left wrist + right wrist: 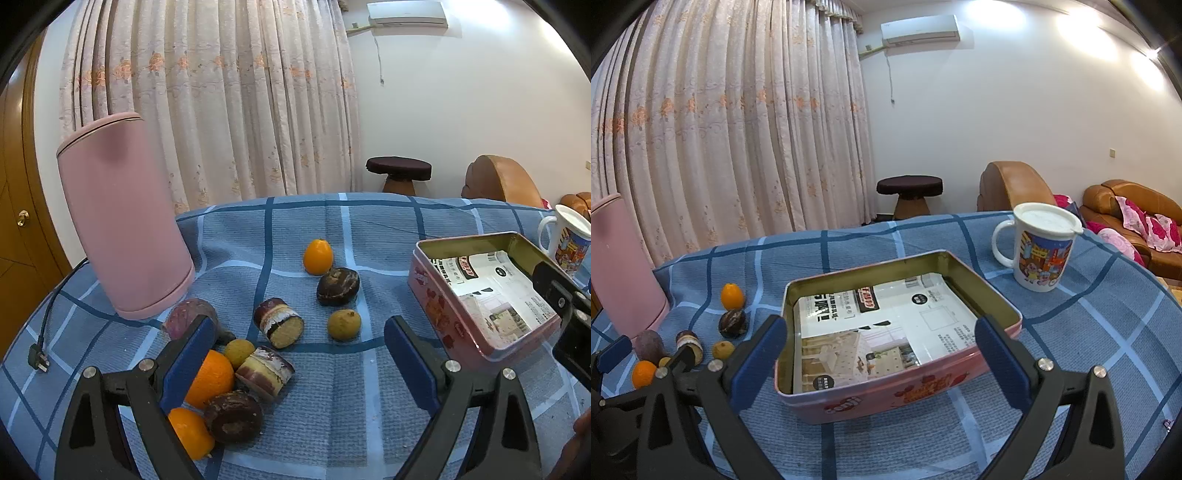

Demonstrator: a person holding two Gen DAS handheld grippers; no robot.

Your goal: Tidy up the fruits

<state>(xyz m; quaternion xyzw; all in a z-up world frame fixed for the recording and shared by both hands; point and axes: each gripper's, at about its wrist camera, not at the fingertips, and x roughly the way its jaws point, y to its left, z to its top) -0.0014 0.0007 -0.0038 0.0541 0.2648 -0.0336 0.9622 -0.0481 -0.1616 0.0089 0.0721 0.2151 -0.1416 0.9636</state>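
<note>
Several fruits lie on the blue checked cloth [332,387]: a small orange kumquat [317,256], a dark brown fruit [338,286], a yellow longan [343,324], two cut sugarcane pieces [279,328], an orange [210,376] and a purple fruit [188,315]. My left gripper [299,354] hovers open over them, holding nothing. A pink tin box [886,395], lined with printed paper, sits to the right. In the right wrist view my right gripper [879,354] stands open in front of the tin, its blue pads [997,354] apart from the near wall.
A tall pink kettle [122,218] stands at the left with its black cord and plug [38,360]. A lidded cartoon mug [1039,247] sits behind the tin at the right. Curtains, a stool and brown sofas lie beyond the table.
</note>
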